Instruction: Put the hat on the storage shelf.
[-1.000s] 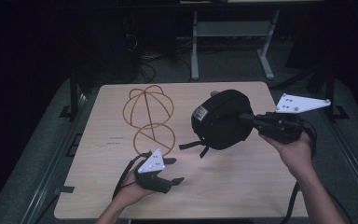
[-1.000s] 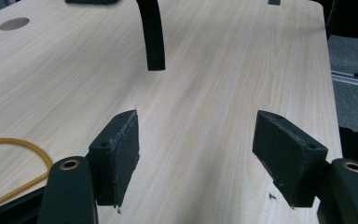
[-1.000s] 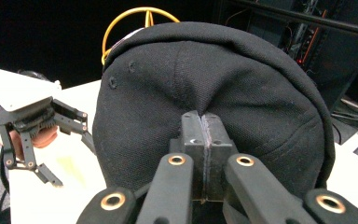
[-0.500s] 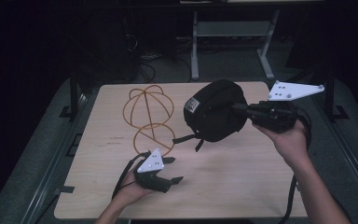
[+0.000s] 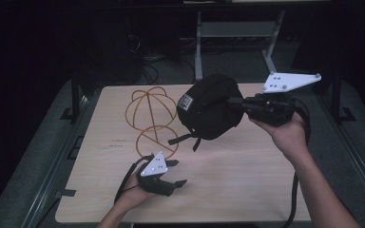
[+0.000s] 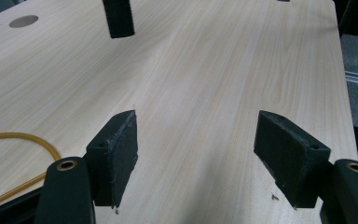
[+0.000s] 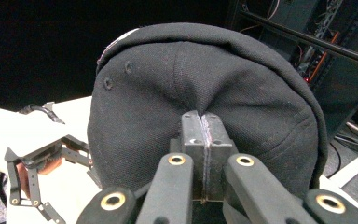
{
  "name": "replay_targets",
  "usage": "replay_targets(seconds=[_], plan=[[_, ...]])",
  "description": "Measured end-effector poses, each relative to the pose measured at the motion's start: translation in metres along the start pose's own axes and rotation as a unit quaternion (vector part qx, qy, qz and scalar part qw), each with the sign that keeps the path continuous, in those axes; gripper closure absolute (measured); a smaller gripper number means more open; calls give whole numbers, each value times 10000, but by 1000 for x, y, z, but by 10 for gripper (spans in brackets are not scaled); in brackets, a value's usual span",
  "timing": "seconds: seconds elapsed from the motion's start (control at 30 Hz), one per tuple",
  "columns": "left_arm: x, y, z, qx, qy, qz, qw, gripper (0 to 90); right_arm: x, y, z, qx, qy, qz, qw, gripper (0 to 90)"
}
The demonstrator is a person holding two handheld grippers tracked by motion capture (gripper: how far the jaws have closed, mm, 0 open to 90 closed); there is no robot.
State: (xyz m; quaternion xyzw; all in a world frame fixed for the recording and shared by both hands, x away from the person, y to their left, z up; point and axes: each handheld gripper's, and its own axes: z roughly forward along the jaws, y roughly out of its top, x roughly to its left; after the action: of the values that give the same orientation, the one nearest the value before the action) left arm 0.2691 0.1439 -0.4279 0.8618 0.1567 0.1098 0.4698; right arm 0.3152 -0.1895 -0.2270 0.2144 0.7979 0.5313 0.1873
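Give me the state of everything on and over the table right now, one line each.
black cap: lifted off the table, pinched at its crown, straps dangling.
right gripper: shut on the cap's fabric.
left gripper: open, nothing between its pads, low over the table.
wire stand: upright on the table, bare, beside the cap.

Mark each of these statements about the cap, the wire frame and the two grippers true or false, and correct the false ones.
1. The right gripper pinches the black cap. True.
2. The cap lies flat on the table. False: it is held up in the air above it.
3. The left gripper is shut on the wire frame. False: its jaws stand open with nothing between them.
4. The wire frame stands on the table to the left of the cap in the high view. True.
5. A strap hangs from the cap. True.
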Motion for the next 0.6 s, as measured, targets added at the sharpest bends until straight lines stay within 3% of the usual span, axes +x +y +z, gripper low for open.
replay_targets(seconds=[0.37,0.6], plan=[[0,0,0,23,16,74,10000,298,4,19,16,-45,176,-96,9998,900],[-1,0,0,-9,-16,15,10000,298,6,31,28,-62,286,-158,9994,900]])
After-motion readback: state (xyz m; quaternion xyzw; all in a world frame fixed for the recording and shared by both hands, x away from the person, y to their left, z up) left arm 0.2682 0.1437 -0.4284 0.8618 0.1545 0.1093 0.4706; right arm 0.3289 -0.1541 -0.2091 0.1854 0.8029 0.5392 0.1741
